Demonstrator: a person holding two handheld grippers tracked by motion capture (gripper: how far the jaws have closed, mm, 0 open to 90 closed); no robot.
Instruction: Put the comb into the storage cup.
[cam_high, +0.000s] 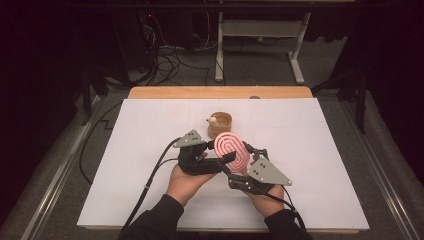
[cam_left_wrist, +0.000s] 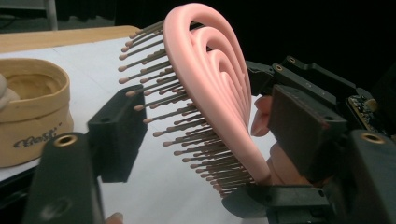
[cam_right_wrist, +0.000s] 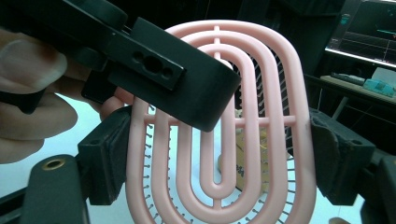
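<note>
Hairbrush Held Between Two Tongs

Hairbrush (cam_high: 232, 151), pink, stands upright above the white surface (cam_high: 150, 190), near a tan cup (cam_high: 220, 124). Right tongs (cam_high: 243, 172) clamp its two edges. Left tongs (cam_high: 224, 161) straddle it, half-open: one pad at the bristle tips, contact unclear.

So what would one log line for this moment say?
right claw: shut on pink brush edges, upright | left claw: open, straddling brush, one pad by bristles, one behind | tan pot: on table beyond
</note>
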